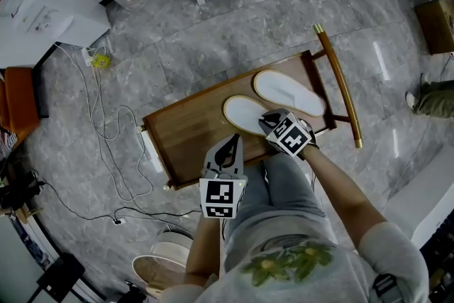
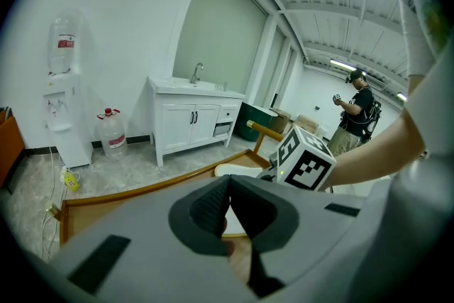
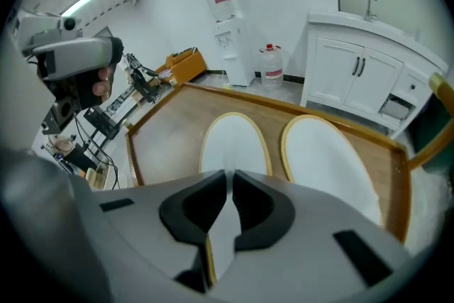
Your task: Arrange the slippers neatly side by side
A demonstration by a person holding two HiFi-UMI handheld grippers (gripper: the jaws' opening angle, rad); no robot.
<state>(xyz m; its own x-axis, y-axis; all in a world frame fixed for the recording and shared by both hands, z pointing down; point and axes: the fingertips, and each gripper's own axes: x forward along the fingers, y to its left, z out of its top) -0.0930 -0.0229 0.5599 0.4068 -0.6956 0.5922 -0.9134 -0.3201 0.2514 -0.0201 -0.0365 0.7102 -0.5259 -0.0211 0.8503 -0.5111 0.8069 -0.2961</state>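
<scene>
**Right claw on near slipper, left claw empty**

Near slipper (image 1: 243, 111): its near end is hidden under the right claw (image 1: 268, 124) in the head view and cut off behind the jaws in that claw's own view. Both slippers are white, flat and tan-edged, lying on a wooden tray (image 1: 184, 131). The far slipper (image 1: 287, 91) lies just to its right, with a narrow gap between. The right claw's jaws are nearly together, pinching the near slipper's near edge. The left claw (image 1: 230, 144) has its jaws closed on nothing and sits left of that slipper, above the tray's near edge.

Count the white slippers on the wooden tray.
2. The near slipper lies mid-tray, its edge pinched by the right tool; the far slipper lies beside it. None appears hidden.
</scene>
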